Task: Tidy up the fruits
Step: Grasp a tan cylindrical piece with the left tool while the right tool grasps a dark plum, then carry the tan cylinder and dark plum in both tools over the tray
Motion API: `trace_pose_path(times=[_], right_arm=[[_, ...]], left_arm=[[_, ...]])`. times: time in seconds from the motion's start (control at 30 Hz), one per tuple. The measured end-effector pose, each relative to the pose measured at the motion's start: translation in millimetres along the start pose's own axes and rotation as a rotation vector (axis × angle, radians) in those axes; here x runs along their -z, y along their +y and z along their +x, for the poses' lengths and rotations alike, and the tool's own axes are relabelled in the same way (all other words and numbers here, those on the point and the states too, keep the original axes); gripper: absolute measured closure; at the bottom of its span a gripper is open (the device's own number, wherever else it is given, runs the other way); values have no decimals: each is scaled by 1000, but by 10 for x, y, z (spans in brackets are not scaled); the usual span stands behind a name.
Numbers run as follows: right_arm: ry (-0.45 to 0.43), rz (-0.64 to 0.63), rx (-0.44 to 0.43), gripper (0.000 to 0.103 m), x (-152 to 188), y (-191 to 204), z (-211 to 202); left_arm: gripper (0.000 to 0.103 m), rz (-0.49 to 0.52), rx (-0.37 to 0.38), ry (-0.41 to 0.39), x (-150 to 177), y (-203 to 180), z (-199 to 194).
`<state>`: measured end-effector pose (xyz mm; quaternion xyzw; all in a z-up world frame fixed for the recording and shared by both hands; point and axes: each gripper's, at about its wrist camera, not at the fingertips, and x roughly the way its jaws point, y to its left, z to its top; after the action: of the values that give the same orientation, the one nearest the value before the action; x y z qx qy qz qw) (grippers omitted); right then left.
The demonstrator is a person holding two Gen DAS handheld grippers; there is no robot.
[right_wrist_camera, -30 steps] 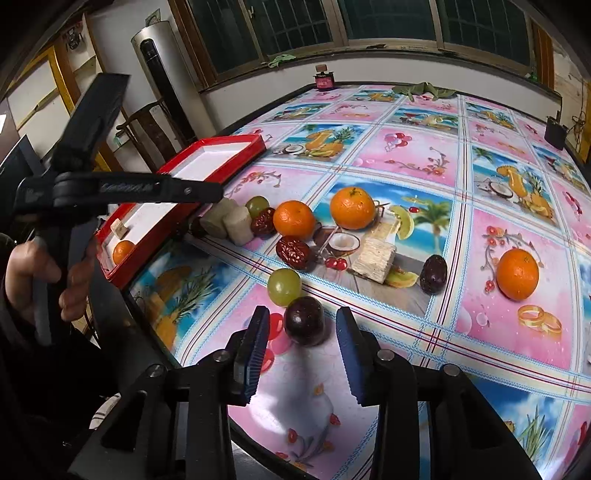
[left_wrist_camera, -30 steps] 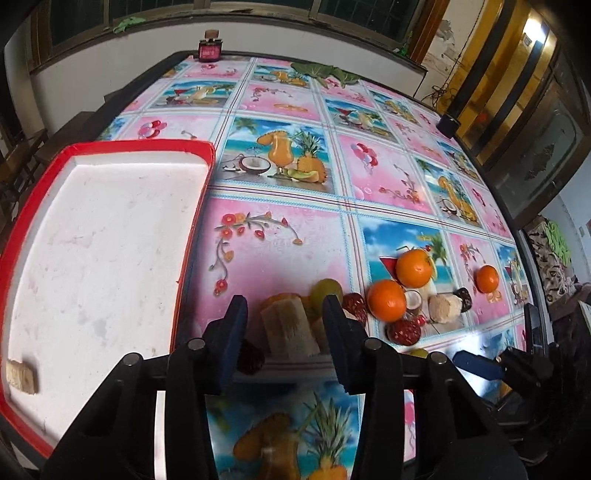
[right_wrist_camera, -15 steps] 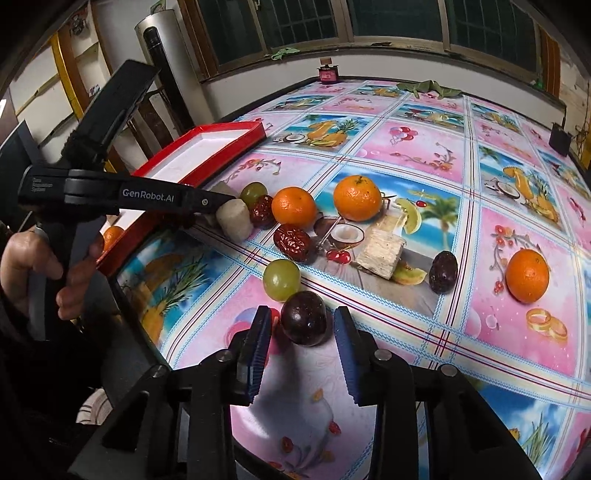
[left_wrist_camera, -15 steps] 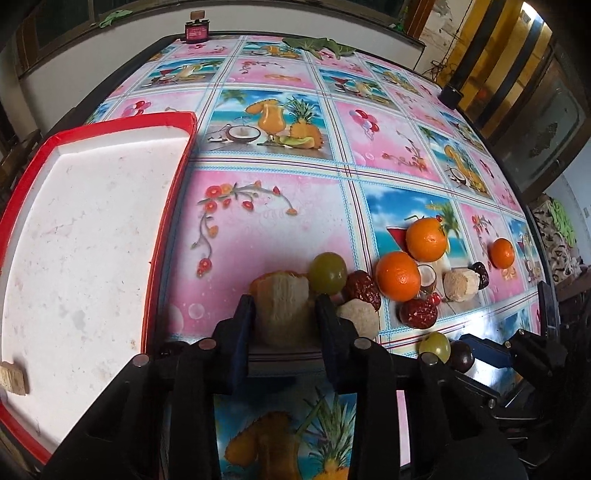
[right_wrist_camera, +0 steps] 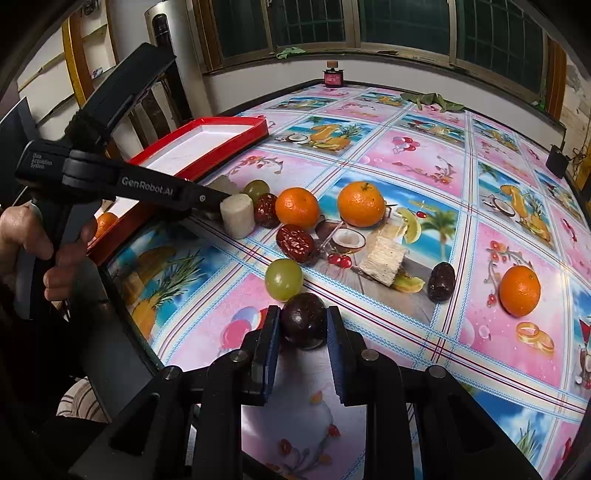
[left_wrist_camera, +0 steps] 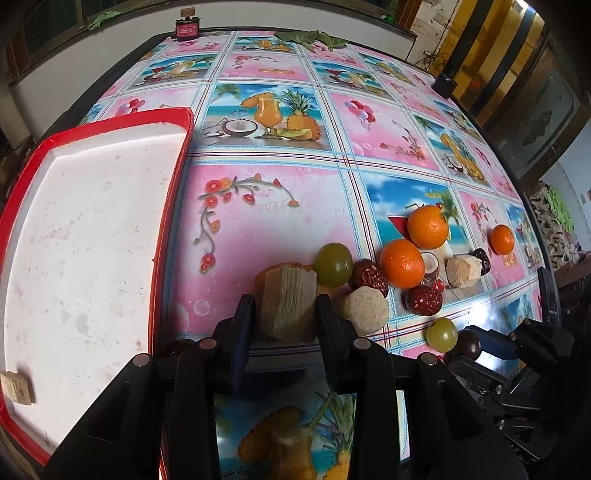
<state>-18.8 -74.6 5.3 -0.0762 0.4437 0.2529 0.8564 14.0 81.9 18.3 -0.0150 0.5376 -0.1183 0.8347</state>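
My left gripper (left_wrist_camera: 284, 314) is shut on a pale sugarcane chunk (left_wrist_camera: 288, 302), just right of the red-rimmed white tray (left_wrist_camera: 173, 206). My right gripper (right_wrist_camera: 301, 325) is shut on a dark purple grape (right_wrist_camera: 303, 325) at the table's near edge. The table holds oranges (right_wrist_camera: 296, 207) (right_wrist_camera: 361, 204) (right_wrist_camera: 519, 290), green grapes (right_wrist_camera: 283, 278) (left_wrist_camera: 333, 264), red dates (right_wrist_camera: 295, 243) (left_wrist_camera: 369, 275), a dark date (right_wrist_camera: 441, 281) and further sugarcane pieces (right_wrist_camera: 384, 254) (right_wrist_camera: 237, 216). The tray holds a cane piece (left_wrist_camera: 16, 387) and an orange (right_wrist_camera: 105, 223).
A small red bottle (left_wrist_camera: 187, 27) stands at the table's far edge, with a green leaf (left_wrist_camera: 314, 37) near it. A black object (left_wrist_camera: 445, 85) sits at the far right edge. The floral tablecloth (left_wrist_camera: 251, 221) lies between tray and fruit.
My left gripper closed on the sugarcane chunk. My right gripper moved forward around the dark grape and closed on it.
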Motion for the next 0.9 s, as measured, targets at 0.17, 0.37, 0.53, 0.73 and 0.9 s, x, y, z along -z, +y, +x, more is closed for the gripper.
trace_pose_path(times=[0.17,0.37,0.53,0.73,0.9], right_arm=[[-5,2,-14,78,-18,14,-53],[-29,-9,-20,78,-87,69,-136],[-47,-15,-27,78,-164,95,-182],[-62,-5,-69,79,-258,125,-182],[-70,-8,-95,78,-324,173,-182]], left_arm=[[72,25,-6,6,-57,-9,29],[76,61,-41,10,-76,-74,47],[76,30,-39,-24,-61,-30,-38],[76,6,-25,-76,-63,37,-276],[76,-18,-10,-95,-65,159,-425]])
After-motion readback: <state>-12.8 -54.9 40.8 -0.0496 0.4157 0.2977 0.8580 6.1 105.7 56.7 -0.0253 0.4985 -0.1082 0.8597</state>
